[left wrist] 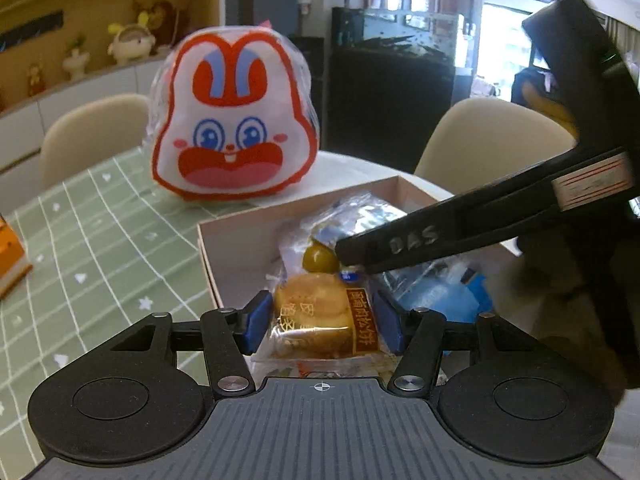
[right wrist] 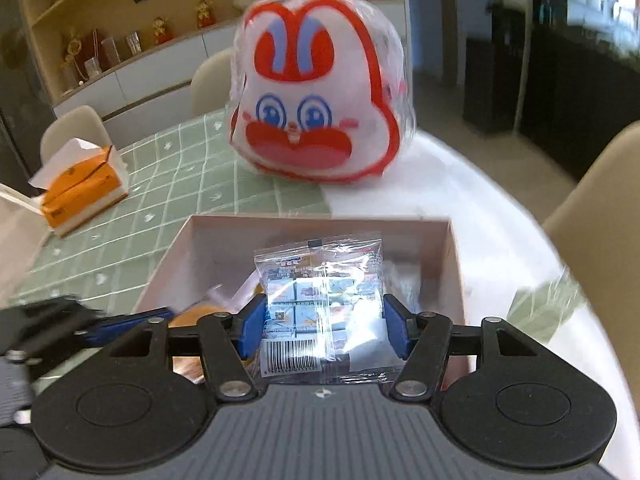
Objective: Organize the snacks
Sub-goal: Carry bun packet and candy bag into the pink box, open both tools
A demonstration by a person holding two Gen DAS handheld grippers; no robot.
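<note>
Both grippers work over an open cardboard box that stands on a table, near the seam between a green grid-patterned tablecloth and the bare white tabletop. In the left wrist view, the left gripper has its blue pads pressed against either side of a clear-wrapped golden pastry with a brown label strip, holding it at the near edge of the box. The right gripper's black fingers reach in from the right, their tips above the wrapped snacks piled in the box, just beside a dark olive-coloured item. In the right wrist view, the right gripper grasps a transparent packet of small blue-and-white wrapped cubes, barcode toward the camera, with the blue pads touching both of its side edges; the packet stands upright above the box interior. Part of the left gripper enters at lower left, next to the pastry. Behind the box sits a rabbit-faced red-and-white bag in clear film, straddling cloth and bare top. An orange tissue box rests well apart on the cloth, at left. Beige chairs surround the table.
</note>
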